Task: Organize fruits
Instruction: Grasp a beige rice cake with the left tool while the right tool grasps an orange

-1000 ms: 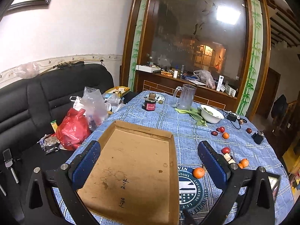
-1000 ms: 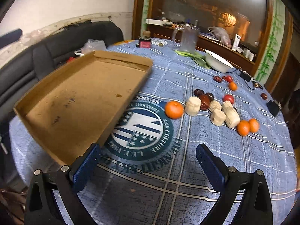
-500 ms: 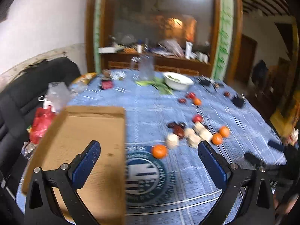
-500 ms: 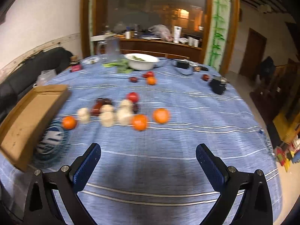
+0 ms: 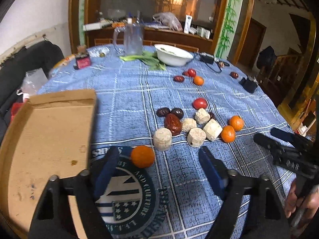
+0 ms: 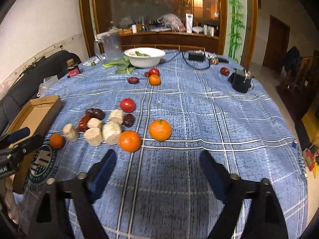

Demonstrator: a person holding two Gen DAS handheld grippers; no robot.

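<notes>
Left claw [image 5: 159, 159] closing, empty; right claw [image 6: 157, 159] likewise. Oranges [image 5: 142, 156] round, axis indiscernible; pale blocks [image 5: 162, 138] crowding behind.

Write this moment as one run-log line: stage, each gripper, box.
stage: approaching fruit | left gripper: jaws closing, empty, orange just ahead | right gripper: jaws closing, empty | box: empty

The round dark-blue printed emblem [image 5: 127, 195] on the blue checked tablecloth [image 5: 127, 99] covering the table carries a ring of white capitals. In the left wrist view "AND CULTURE" reads along its right arc, and "L.E.F." along the bottom (the rest is cut off or hidden behind the tool). Nothing else can be read.
</notes>
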